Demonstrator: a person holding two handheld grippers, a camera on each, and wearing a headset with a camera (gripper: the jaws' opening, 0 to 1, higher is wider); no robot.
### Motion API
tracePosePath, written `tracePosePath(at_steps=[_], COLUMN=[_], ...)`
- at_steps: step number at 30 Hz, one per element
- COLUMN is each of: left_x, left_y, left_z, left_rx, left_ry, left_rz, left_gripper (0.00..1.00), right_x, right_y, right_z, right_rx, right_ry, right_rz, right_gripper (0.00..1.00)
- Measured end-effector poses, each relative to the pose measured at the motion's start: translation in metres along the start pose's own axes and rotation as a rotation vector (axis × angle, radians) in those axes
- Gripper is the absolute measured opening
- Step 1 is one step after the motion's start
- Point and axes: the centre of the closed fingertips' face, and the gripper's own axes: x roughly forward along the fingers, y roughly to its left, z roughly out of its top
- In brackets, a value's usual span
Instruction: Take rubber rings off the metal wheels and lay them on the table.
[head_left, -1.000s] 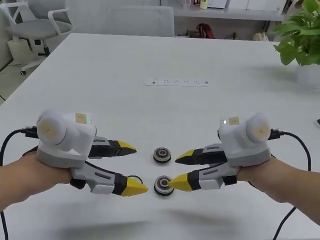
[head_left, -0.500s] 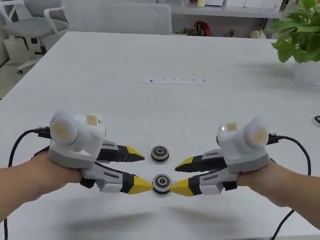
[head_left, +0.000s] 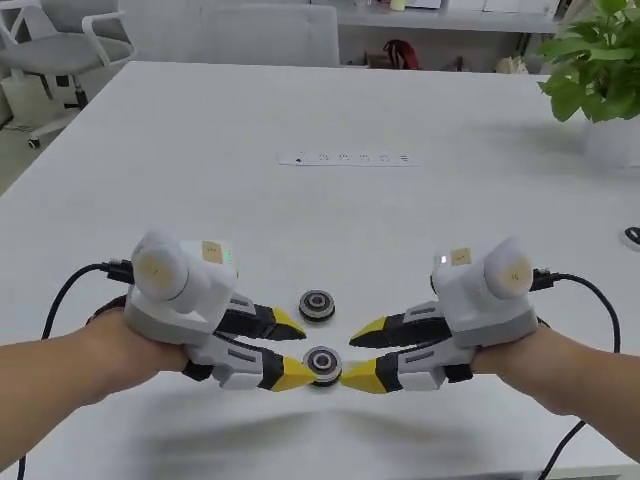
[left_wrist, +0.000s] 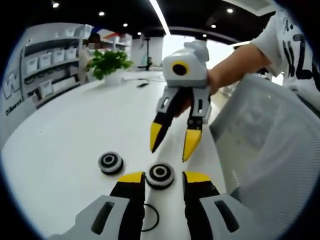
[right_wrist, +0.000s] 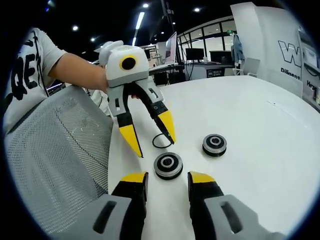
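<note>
We hold the left gripper (head_left: 297, 350) and the right gripper (head_left: 355, 354) low over the white tabletop (head_left: 300, 220), tips pointing at each other from either side of the near wheel (head_left: 322, 363). Both sets of jaws stand partly open and grip nothing. In the head view the lower yellow tip of each gripper comes right up to the wheel's rim, though we cannot tell whether either one touches it. In both gripper views the wheel lies flat just ahead of that gripper's own tips, in line with the gap between them, a dark band around its metal hub. The far wheel (head_left: 317, 305) lies flat just beyond it, apart from both grippers and from the near wheel. A loose rubber ring (right_wrist: 162, 141), thin and black, lies flat on the tabletop under the left gripper, near the near wheel. Further back we see a white power strip (head_left: 342, 158) and, at the far right corner, a green plant (head_left: 590, 60).
</note>
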Motion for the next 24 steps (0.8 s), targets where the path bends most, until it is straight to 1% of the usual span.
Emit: tracePosePath(at_steps=[5,11,20,24], left_x=[0.005,0.008,0.014,0.016], left_y=[0.001,0.003,0.004,0.004], left_z=[-0.003,-0.003,-0.007,-0.007], left_rx=[0.013,0.011,0.022,0.019], left_ry=[0.022,0.023,0.048,0.046], left_rz=[-0.002,0.003,0.005,0.005], left_gripper=[0.26,0.23,0.20,0.19], right_x=[0.000,0.001,0.001,0.002], right_y=[-0.001,0.001,0.000,-0.001], right_z=[0.000,-0.001,-0.001,-0.001], right_rx=[0.003,0.007,0.012,0.014], right_ry=[-0.003,-0.002,-0.006,-0.008], right_rz=[-0.001,0.002,0.000,0.000], right_gripper=[0.28,0.28,0.27,0.26])
